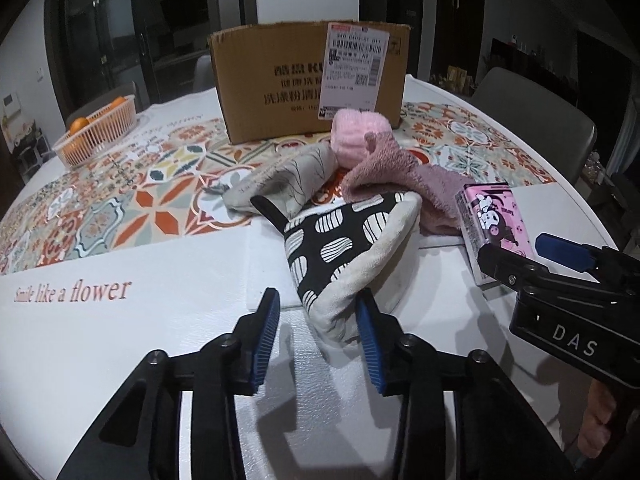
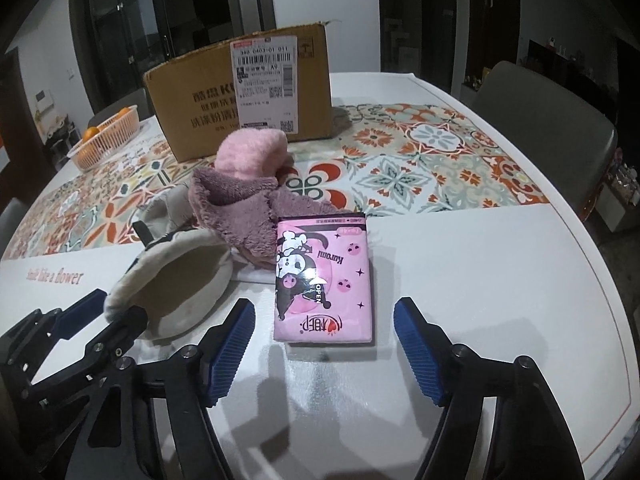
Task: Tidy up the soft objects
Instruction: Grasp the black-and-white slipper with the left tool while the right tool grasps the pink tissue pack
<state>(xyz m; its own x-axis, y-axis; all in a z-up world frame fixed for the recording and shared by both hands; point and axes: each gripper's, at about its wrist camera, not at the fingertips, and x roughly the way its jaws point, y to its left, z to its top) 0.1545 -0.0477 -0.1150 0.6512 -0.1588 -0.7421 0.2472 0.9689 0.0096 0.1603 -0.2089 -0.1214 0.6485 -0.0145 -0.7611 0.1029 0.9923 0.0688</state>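
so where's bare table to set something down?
Free: white table right of the tissue pack; also left of the black-and-white oven mitt, by the "Smile like a flower" lettering. Crowded: mitts and towels before the cardboard box.

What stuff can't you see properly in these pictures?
- Inside the brown cardboard box: both views show only its front wall.
- Small print on its white shipping label: blurred, too small.
- The mauve fluffy towel: its near end hides behind the pink cartoon tissue pack, right view.
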